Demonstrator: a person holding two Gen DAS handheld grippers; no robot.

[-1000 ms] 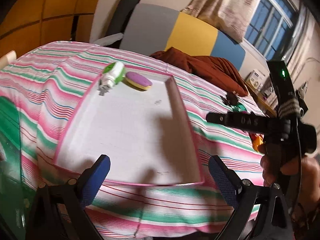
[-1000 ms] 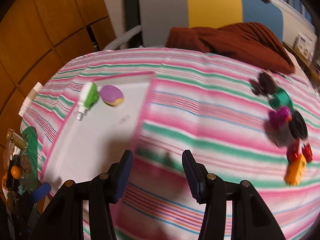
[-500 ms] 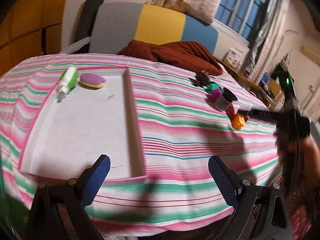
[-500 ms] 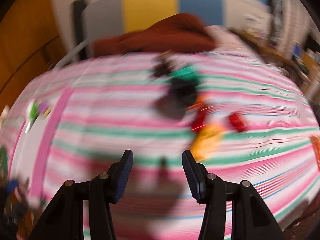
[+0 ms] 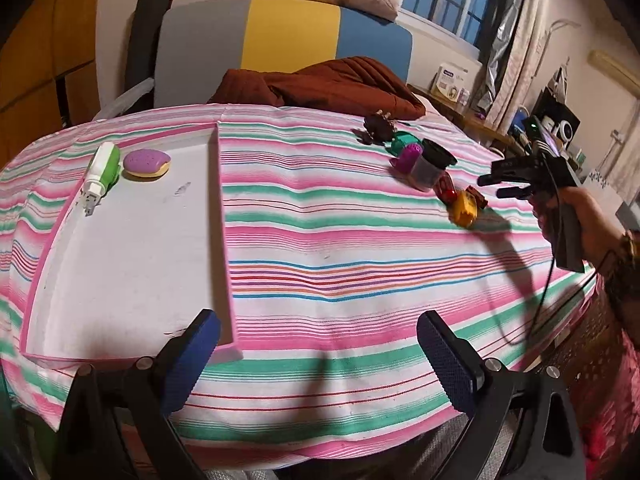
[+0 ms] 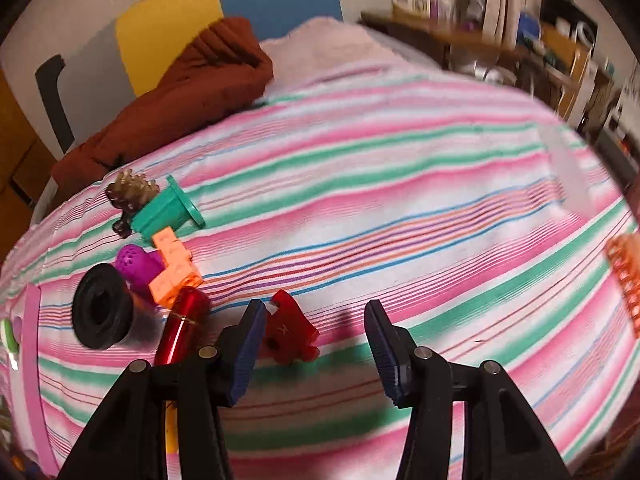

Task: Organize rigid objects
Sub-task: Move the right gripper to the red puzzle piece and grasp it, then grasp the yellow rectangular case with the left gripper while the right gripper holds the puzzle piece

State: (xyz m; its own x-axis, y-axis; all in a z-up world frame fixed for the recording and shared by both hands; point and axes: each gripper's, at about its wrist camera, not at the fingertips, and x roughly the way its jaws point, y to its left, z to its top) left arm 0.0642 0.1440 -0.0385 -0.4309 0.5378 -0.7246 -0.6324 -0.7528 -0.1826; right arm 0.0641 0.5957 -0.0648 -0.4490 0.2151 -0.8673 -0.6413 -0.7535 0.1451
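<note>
The right claw (image 6: 314,336) hangs with its jaws apart and nothing between them, tilted down over the striped table (image 6: 400,200). A red piece (image 6: 290,330) lies just beside its left finger, probably the pick being lined up. Leftward from there sit a red cylinder (image 6: 180,328), an orange brick (image 6: 174,268), a purple toy (image 6: 136,264), a black-lidded jar (image 6: 102,310), a teal piece (image 6: 166,210) and a brown toy (image 6: 128,194), all bunched close, so a clean grasp needs an outlying piece first. The left claw (image 5: 320,354) is also open and empty, held low at the table's near edge by the tray (image 5: 222,220), apparently waiting. In the tray's far left corner a green-and-white plug (image 5: 102,172) and a purple-topped disc (image 5: 147,163) lie side by side, seemingly sorted, leaving most of the tray free.
</note>
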